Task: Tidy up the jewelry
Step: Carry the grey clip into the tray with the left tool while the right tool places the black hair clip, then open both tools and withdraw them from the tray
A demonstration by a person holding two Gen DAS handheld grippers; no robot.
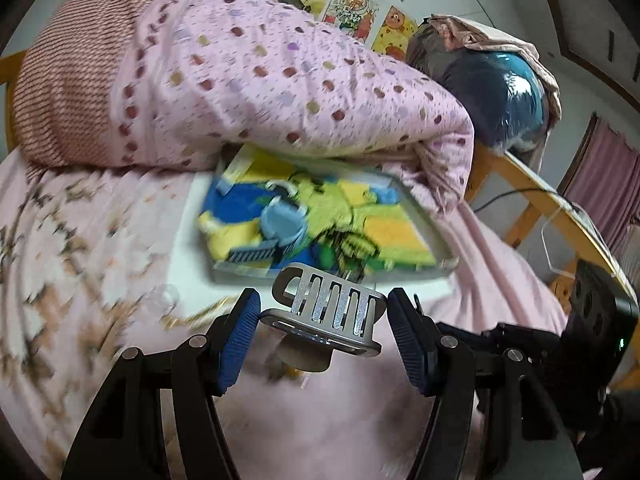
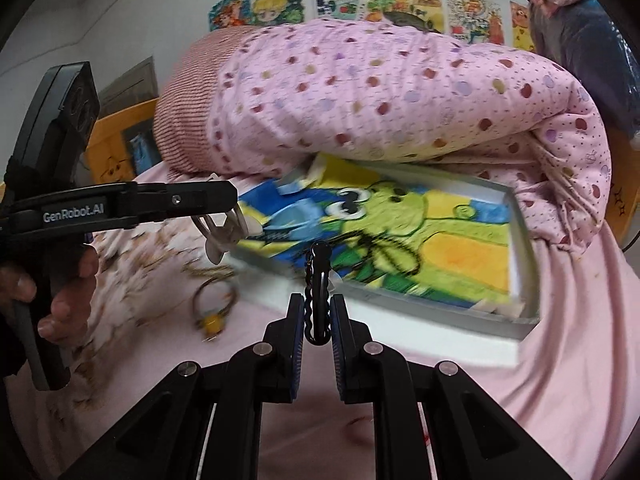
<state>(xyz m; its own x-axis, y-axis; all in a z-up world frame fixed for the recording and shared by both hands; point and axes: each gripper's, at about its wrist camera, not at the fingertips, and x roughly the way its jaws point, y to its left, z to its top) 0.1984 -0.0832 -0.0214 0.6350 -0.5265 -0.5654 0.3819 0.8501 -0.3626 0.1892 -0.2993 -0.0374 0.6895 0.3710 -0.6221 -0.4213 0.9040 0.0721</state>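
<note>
You are partway through. Your left gripper [image 1: 324,320] pinches a silver hair clip [image 1: 328,312] between its blue pads [image 1: 240,332], the jaws held apart by the clip's width, and the clip hangs above the pink bedsheet [image 1: 360,420], just short of the tray. Your right gripper [image 2: 318,320] has its fingers nearly pressed together on a black wavy hair clip [image 2: 318,292], which stands upright between the pads with its tip pointing towards the tray [image 2: 520,240].

That tray, white-rimmed with a bright cartoon frog picture on its floor, lies on the bed with its far edge tucked under the rolled pink dotted quilt [image 2: 400,92]. Some pieces seem to be in it already: a pale blue round item [image 1: 282,222] and a small dark comb-like clip [image 1: 254,256] near its front left corner. The blur makes it hard to say what they are or whether more lie there.

Left to do: both clips in your grippers have yet to be set down in the tray. On the sheet to the left of the tray a gold-coloured ring-shaped piece with a yellow charm [image 2: 214,304] is loose, and there looks to be a gold chain [image 1: 196,316] beside it, so at least those remain to be collected after this pair.
</note>
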